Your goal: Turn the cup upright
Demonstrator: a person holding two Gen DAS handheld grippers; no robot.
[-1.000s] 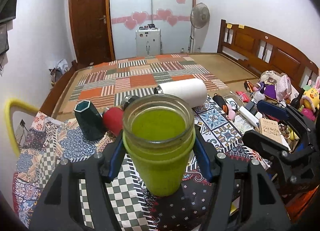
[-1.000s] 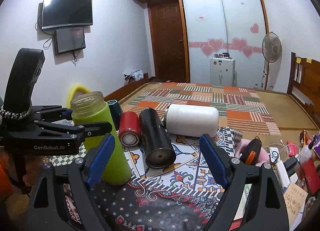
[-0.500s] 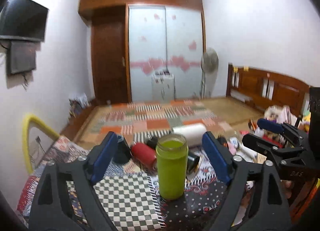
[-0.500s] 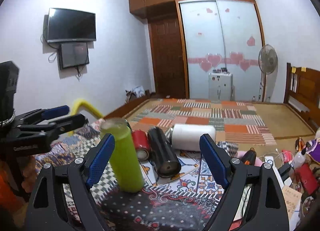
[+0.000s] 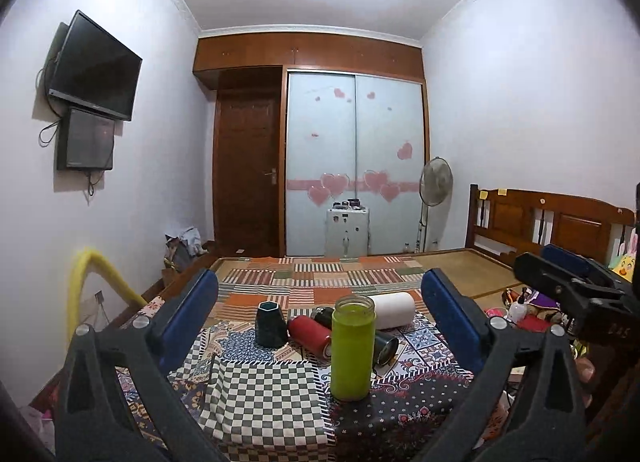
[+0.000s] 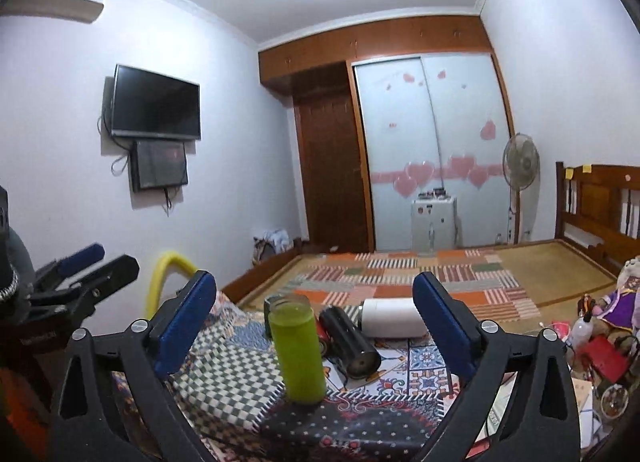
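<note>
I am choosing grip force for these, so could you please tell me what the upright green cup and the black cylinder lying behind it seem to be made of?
The green cup looks like clear glass in a matte lime sleeve: its bare rim is see-through. The black cylinder has a glossy streak along its side, suggesting coated metal or hard plastic; which one I cannot tell.

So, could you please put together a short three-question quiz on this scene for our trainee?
1. True or false: the green cup stands upright on the patchwork cloth.
2. Which container lies on its side farthest back? A) white cylinder B) dark hexagonal cup C) yellow jug
3. Fill in: the left tongs and right tongs are both ____, and neither touches the green cup.

Key: 1 true; 2 A; 3 open.
</note>
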